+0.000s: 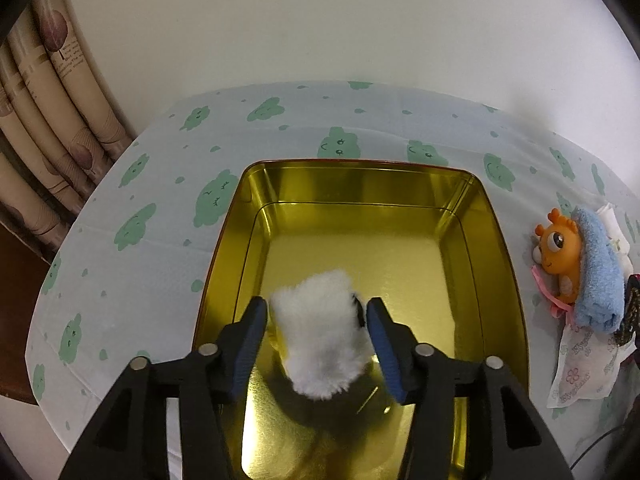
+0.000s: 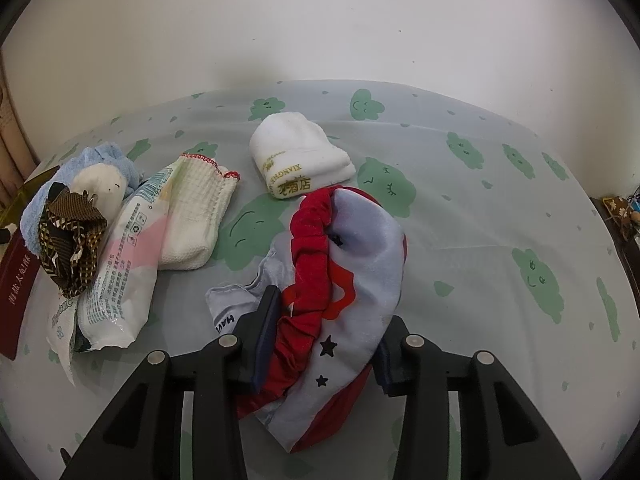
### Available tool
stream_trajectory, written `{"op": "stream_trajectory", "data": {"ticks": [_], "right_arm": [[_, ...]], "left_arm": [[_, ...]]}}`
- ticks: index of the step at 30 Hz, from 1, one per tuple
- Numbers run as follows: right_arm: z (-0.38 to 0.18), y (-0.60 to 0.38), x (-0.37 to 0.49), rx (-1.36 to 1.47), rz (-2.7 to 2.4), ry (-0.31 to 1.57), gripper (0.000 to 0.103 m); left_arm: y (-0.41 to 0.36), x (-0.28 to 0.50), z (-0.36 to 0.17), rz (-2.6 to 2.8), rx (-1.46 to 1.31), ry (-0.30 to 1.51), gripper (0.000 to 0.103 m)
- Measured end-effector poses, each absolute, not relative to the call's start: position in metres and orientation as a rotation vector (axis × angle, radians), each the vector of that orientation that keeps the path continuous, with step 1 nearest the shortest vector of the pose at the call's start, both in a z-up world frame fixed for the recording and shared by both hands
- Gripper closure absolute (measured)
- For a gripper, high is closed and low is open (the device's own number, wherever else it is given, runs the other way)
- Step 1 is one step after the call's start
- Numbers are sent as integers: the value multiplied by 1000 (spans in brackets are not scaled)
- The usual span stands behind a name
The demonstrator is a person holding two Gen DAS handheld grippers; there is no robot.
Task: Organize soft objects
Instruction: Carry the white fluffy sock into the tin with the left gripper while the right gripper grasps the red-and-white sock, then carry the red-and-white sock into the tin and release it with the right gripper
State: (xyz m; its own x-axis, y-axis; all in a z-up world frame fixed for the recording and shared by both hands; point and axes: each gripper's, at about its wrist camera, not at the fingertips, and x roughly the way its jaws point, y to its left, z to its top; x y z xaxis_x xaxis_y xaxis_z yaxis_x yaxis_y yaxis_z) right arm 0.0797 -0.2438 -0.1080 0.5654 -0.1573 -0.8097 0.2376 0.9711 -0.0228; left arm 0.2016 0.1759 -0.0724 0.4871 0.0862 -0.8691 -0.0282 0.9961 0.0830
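Note:
My left gripper (image 1: 318, 308) is shut on a white fluffy plush toy (image 1: 320, 336) and holds it inside the gold metal tin (image 1: 496, 240), over its near half. My right gripper (image 2: 328, 316) is shut on a grey and red cloth with stars (image 2: 352, 264) that lies bunched on the table. Beyond it lie a folded white towel with gold letters (image 2: 300, 156) and a white waffle cloth with red trim (image 2: 196, 216). To the left is a pile with a blue towel (image 2: 96, 156), a brown patterned scarf (image 2: 72, 240) and a tissue pack (image 2: 120, 272).
The table wears a pale cloth with green clouds (image 1: 160, 208). Right of the tin lie an orange rubber toy (image 1: 560, 252), the blue towel (image 1: 600, 272) and tissue packs (image 1: 580, 376). A dark red box (image 2: 16, 292) sits at the left edge. Curtains (image 1: 48, 120) hang at left; a wall stands behind.

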Motion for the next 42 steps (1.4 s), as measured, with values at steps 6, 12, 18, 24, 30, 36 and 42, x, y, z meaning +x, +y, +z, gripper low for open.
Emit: {"op": "stream_trajectory", "data": {"ticks": [6,12,18,24,30,36,42], "right_arm": [[-108,-243,80,92,-232,942,64],[-108,-243,80,88,-234,943,64],[-108,-243,79,87,-234,943,64],[-107,-246,78,101,-232,938,67],[-100,-242,76,89,-239,930,77],[-73,-235,72,44,-270,894,80],[-31,-222,70,42,-251,825,80]], "left_arm": [[176,194,-64,57,62,1032,44],[171,169,-53,76,78,981,44],[167,134,-47,108,98,920,44],[174,105,-39,171,72,834,44],[182,85,-39,202,53,785,44],[194,75,-42,214,34,776,44],[206,71,-38,242,-9,751,44]]}}
